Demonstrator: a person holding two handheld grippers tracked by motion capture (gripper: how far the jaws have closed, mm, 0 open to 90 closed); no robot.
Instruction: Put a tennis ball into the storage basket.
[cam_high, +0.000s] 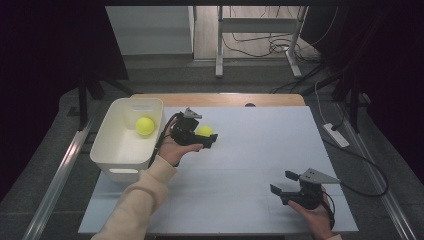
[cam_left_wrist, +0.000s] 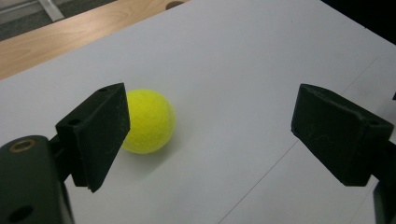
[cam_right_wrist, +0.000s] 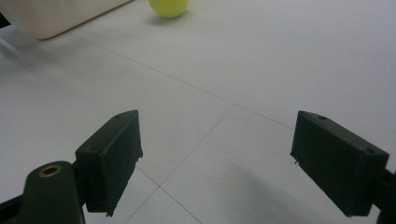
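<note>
— Where does the tennis ball (cam_left_wrist: 150, 120) sit against your left gripper (cam_high: 209, 138)?

— It rests on the white table cover (cam_high: 260, 150), just beyond the jaws and off toward one side. In the left gripper view it lies close behind the jaw on the left of the picture, which covers its near edge. Your jaws stand wide apart with nothing between them, and no pad touches the ball.

— And your right gripper (cam_high: 283, 183)?

— You hold it low at the near right of the cover, well apart from the ball, its jaws spread wide over bare surface.

— What is hard to make out?

— From the high view your left gripper body hides most of the ball; only a yellow sliver (cam_high: 204, 131) shows past it. In the right gripper view the ball is cut off by the top edge, and only a corner of the bin shows there.

— The containers?

— One white plastic bin (cam_high: 111, 145) stands at the left edge of the cover, beside your left hand (cam_high: 174, 148). A second tennis ball (cam_high: 145, 126) lies inside it, toward the far end.
</note>
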